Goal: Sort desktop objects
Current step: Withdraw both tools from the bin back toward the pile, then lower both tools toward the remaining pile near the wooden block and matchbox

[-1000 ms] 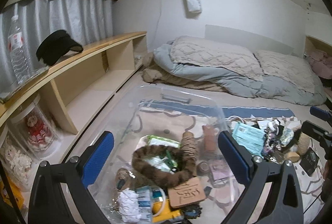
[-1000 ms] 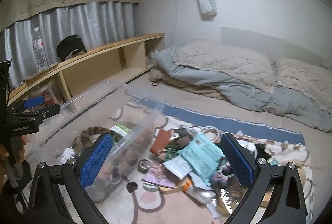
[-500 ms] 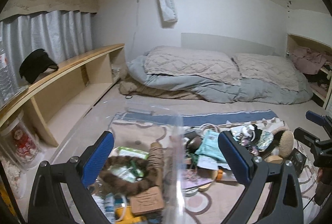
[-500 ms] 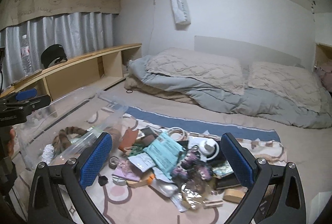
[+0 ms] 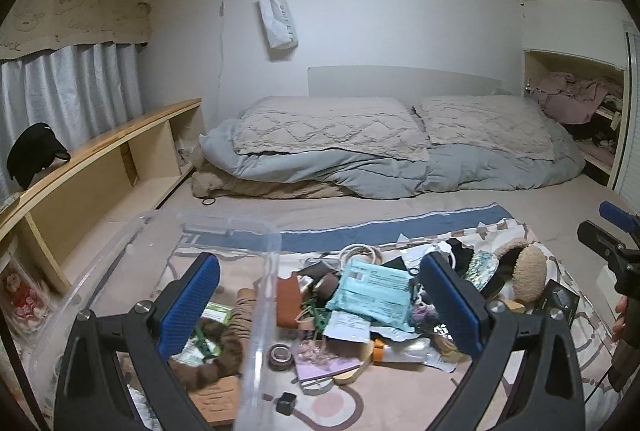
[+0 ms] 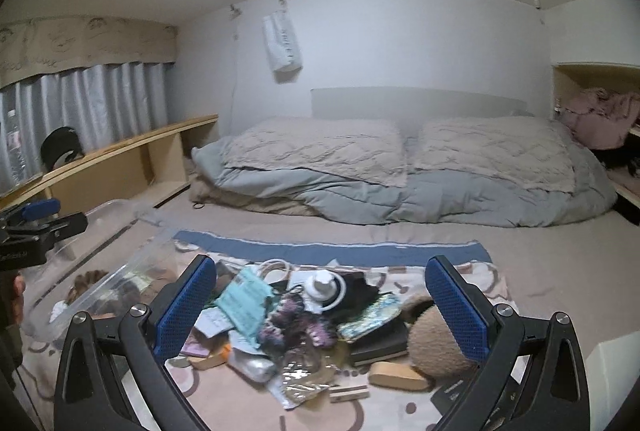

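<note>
A pile of small objects lies on a patterned mat (image 6: 492, 279): a teal packet (image 5: 376, 289) (image 6: 244, 297), a tan fuzzy item (image 5: 528, 273) (image 6: 434, 343), a white round item (image 6: 324, 285), a tape roll (image 5: 280, 353), a purple notebook (image 5: 324, 365). A clear plastic bin (image 5: 264, 311) (image 6: 116, 271) on the left holds a brown furry band (image 5: 212, 359) and other items. My left gripper (image 5: 320, 315) is open and empty above the bin's right wall. My right gripper (image 6: 320, 315) is open and empty above the pile.
A bed with grey and beige bedding (image 5: 380, 147) fills the back. A low wooden shelf (image 5: 100, 159) with a black cap (image 5: 34, 155) runs along the left wall. A shelf with clothes (image 5: 576, 99) stands at the right.
Both grippers have swung to the right. The left view has moved from over the bin to its right wall and the pile; the right view now centres on the pile.
</note>
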`<state>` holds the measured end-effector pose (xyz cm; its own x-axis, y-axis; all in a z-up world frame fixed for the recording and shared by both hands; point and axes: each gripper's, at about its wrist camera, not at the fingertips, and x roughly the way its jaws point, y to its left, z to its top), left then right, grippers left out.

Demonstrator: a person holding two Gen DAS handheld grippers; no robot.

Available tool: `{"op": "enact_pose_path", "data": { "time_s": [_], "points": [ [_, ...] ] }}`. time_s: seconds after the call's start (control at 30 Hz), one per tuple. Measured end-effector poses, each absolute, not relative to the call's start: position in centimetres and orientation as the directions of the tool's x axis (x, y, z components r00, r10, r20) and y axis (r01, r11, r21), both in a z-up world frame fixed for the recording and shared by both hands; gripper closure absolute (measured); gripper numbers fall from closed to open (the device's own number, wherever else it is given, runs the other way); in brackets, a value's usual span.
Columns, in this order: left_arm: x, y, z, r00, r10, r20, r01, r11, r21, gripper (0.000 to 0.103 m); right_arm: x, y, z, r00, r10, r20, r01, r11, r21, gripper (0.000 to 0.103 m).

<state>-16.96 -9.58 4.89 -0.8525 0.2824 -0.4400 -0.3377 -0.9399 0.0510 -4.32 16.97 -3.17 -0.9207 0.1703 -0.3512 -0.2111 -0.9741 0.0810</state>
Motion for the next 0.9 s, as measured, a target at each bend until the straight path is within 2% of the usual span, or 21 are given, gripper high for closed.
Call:
{"op": "enact_pose_path", "data": {
  "time_s": [0.3,0.43,0.57,0.9],
  "points": [
    [-16.5,-7.5,2.8,-0.842,0.295,-0.452,-0.359,-0.932,0.06,0.002,-3.8,19.5,-5.5,-0.885,0.217,-0.412,-0.273,-0.959,0.081,0.0],
    [-16.4,-7.3,2.2,-0.839,0.312,-0.446,-0.361,-0.932,0.028,0.002,-3.3,20.6,-6.8,-0.866,0.252,-0.433,-0.315,-0.946,0.08,0.0],
    [-16.6,-6.6,1.3,-0.828,0.328,-0.455,-0.375,-0.927,0.014,0.002,-4.1,20.6,-8.7,-0.828,0.263,-0.496,-0.315,-0.949,0.023,0.0],
    [-18.4,-2.9,-3.5,-0.738,0.344,-0.581,-0.432,-0.902,0.016,0.002,-7.1,18.5,-13.5,-0.736,0.169,-0.656,-0.189,-0.981,-0.041,0.0]
  ]
}}
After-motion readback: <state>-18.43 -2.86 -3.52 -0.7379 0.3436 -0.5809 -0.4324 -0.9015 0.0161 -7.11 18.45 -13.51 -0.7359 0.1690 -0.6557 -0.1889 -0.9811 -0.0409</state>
